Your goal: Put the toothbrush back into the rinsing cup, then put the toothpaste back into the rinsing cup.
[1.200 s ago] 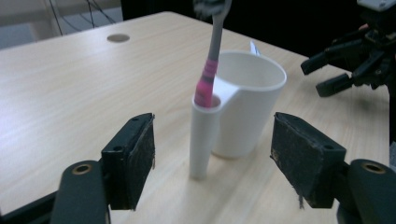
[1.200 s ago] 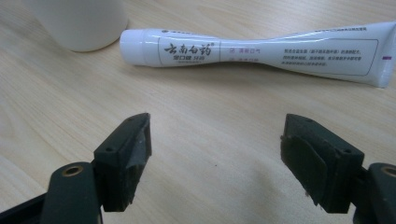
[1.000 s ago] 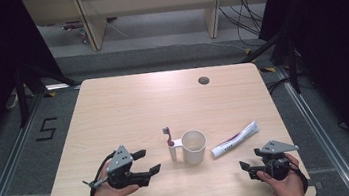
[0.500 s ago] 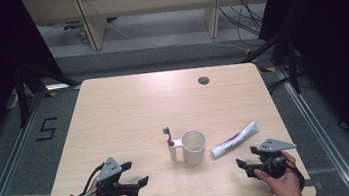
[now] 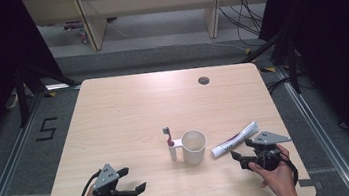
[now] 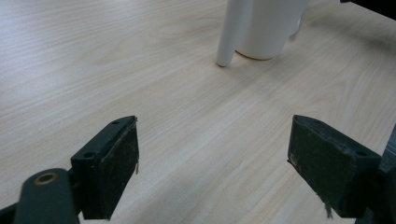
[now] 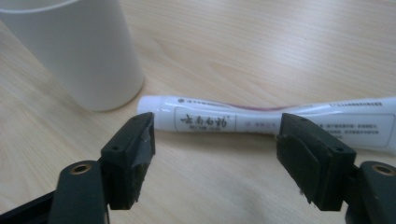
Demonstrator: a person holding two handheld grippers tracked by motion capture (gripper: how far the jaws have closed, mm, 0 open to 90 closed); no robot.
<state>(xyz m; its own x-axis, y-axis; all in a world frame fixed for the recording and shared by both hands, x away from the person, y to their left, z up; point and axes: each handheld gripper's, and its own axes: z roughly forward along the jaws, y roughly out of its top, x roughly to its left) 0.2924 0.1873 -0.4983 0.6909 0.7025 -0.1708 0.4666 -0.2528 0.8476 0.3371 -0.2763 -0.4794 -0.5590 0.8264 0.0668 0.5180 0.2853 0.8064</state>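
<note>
A white cup stands near the middle of the wooden table, and a toothbrush stands upright against its handle side. A white toothpaste tube lies to the right of the cup. My left gripper sits low near the front left edge. It is open and empty, its jaws have just been opening, and it points toward the cup and the toothbrush handle. My right gripper is open, its jaws have just been closing, and its pads are clear of the tube lying just ahead, with the cup to the left.
A small dark round hole sits near the table's far edge. Bare wood spans the far half and the left side. Dark frames and cables stand on the floor beyond the table.
My left gripper has drawn back from the cup toward the front left edge and sunk lower. The right gripper stays by the tube, jaws slightly narrower.
</note>
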